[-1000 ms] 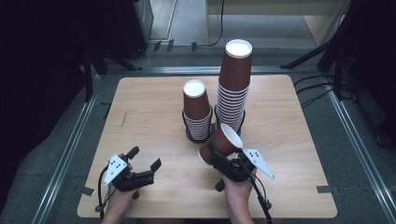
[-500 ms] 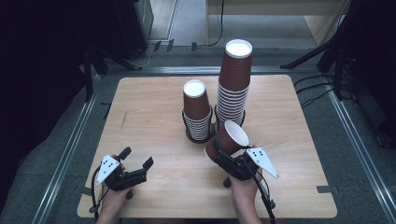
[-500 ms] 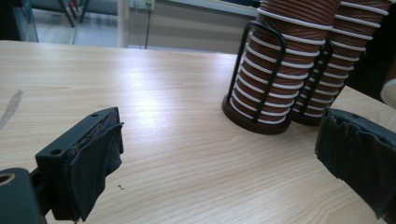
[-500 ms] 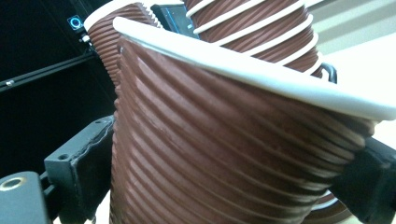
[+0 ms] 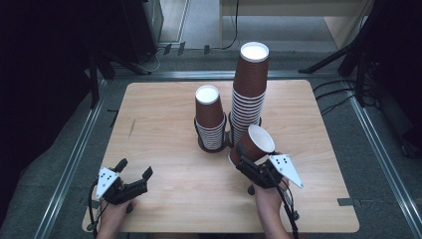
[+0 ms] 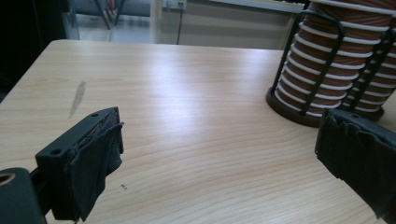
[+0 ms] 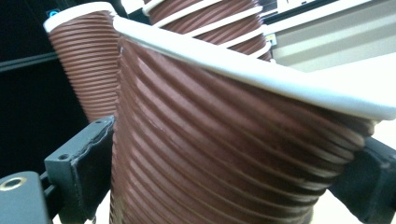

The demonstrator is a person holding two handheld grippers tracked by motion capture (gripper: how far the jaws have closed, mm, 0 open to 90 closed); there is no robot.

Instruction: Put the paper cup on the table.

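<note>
Left tongs, black, padded jaws spread wide over bare pale wood table, gripping nothing. Farther right, two stacks of ribbed brown paper cups, white-rimmed. Right tongs clenched on one ribbed cup, tilted, just beside the stacks.

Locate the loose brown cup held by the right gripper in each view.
High view: held cup right of centre, tilted, in front of the tall stack.
Left gripper view: not in it.
Right gripper view: held cup across the middle, between the jaws.
Shared landmark: short stack.
</note>
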